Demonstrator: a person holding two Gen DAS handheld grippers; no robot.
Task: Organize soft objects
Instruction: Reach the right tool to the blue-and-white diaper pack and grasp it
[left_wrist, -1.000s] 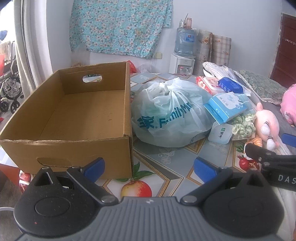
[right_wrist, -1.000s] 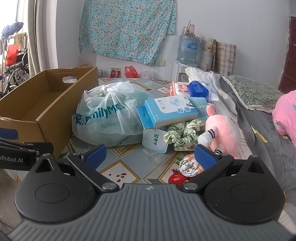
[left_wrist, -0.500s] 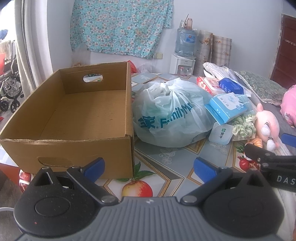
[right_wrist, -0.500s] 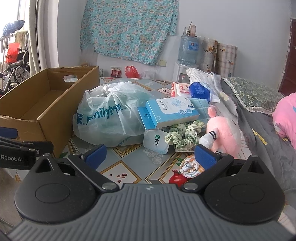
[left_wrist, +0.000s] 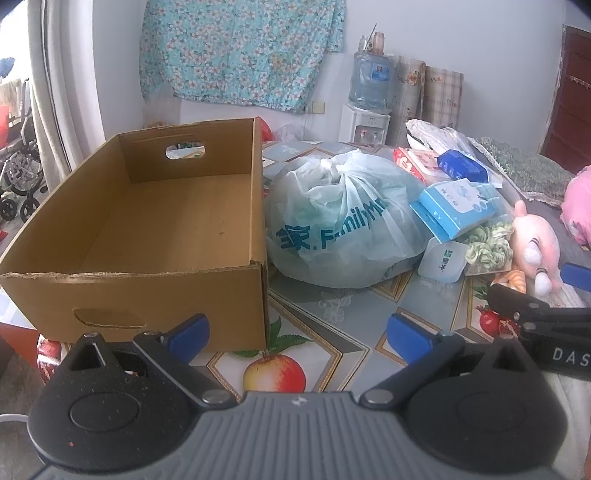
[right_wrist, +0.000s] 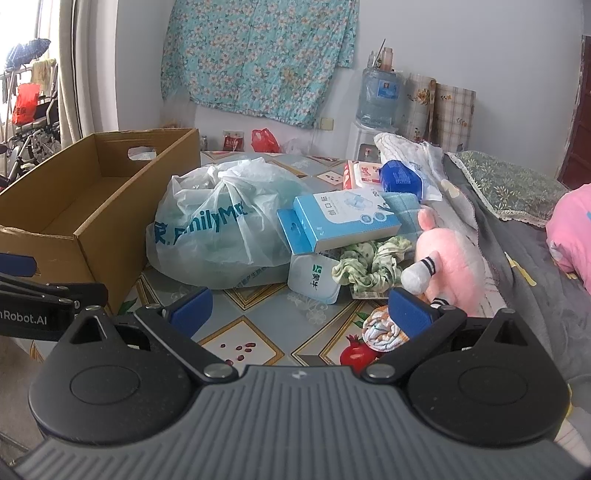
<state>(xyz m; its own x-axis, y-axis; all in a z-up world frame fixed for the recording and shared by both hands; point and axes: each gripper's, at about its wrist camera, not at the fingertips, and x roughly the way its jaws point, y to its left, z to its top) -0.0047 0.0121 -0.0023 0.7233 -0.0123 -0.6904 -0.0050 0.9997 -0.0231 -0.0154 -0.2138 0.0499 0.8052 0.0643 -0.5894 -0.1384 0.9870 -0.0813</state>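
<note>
The left gripper (left_wrist: 297, 334) hangs released above the near edge of the table (left_wrist: 332, 314), blue pads wide apart with nothing between them. The right gripper (right_wrist: 301, 310) is likewise spread and empty, level with it at the same near edge.

A cardboard box (left_wrist: 155, 221) stands at the table's near left corner, open-topped, with its torn front rim facing the grippers. Its right wall is just beside a knotted plastic bag (left_wrist: 343, 229), which sits toward the middle of the table. A strip of bare patterned tablecloth runs along the near edge between the grippers and the bag, giving free room in front.

To the right of the bag the soft things crowd together: a blue-and-white carton (right_wrist: 340, 221) leans on the bag, a small white pack (right_wrist: 314, 278) lies under its lower corner, and a green scrunchie (right_wrist: 369, 266) touches that pack. A pink plush toy (right_wrist: 447, 266) lies at the right edge, against the grey blanket (right_wrist: 517, 266). A rolled cloth (right_wrist: 380, 330) sits near the front right, just behind the right gripper's right pad. Farther back lie a red-and-white pack (right_wrist: 360, 171) and a dark blue pack (right_wrist: 400, 177).
</note>
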